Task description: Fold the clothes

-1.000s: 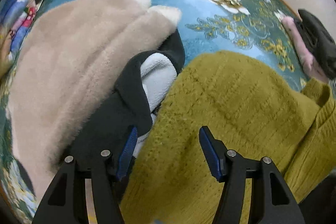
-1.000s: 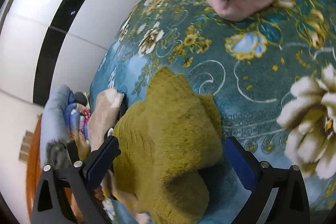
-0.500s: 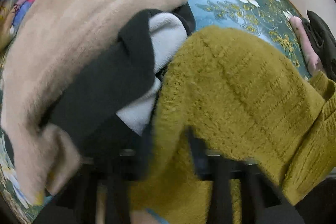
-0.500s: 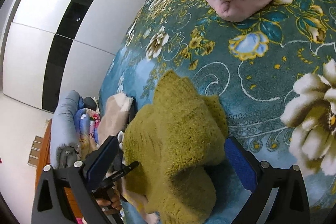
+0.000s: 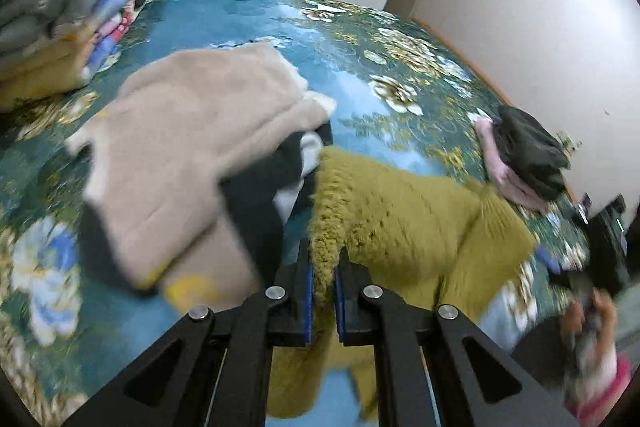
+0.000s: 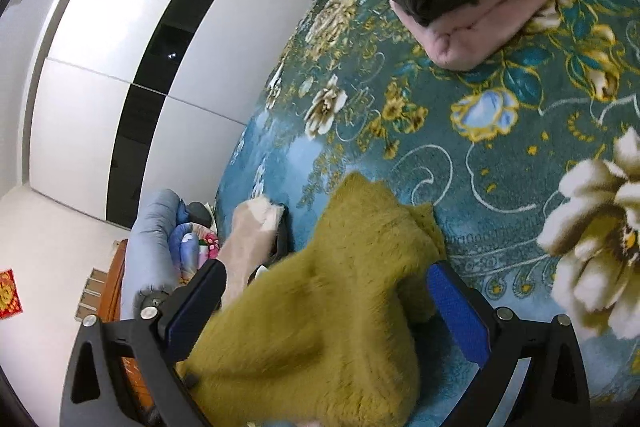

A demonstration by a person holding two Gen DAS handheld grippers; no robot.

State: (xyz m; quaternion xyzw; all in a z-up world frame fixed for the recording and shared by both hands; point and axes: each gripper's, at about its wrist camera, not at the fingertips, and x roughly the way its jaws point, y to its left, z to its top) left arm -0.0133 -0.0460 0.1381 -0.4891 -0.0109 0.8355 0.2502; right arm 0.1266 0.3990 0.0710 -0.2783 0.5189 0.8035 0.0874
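Mustard-yellow knit, a fuzzy sweater (image 5: 404, 211), lies rumpled across the near part of a bed covered in a teal floral bedspread (image 5: 360, 39). The left gripper (image 5: 322, 301) has its jaws pressed together on a fold of the sweater's edge, the fabric pinched between the blue pads. The right gripper (image 6: 328, 311) hangs over another part of the same sweater with its jaws wide apart, one on either side of the bunched knit, not gripping it.

Just left of the sweater, touching it, sits a loose heap: a beige fleece garment (image 5: 192, 131) lying over a black garment with a pale lining (image 5: 260, 203), both unfolded.

At the far right of the bed rests a small neat stack, a dark folded garment (image 5: 528, 151) on top of a folded pink one (image 5: 496, 163). Folded quilts (image 5: 60, 15) are piled at the far left edge.

Judging by this, two pieces look finished; the sweater's fold is only beginning, and the beige and black items remain.
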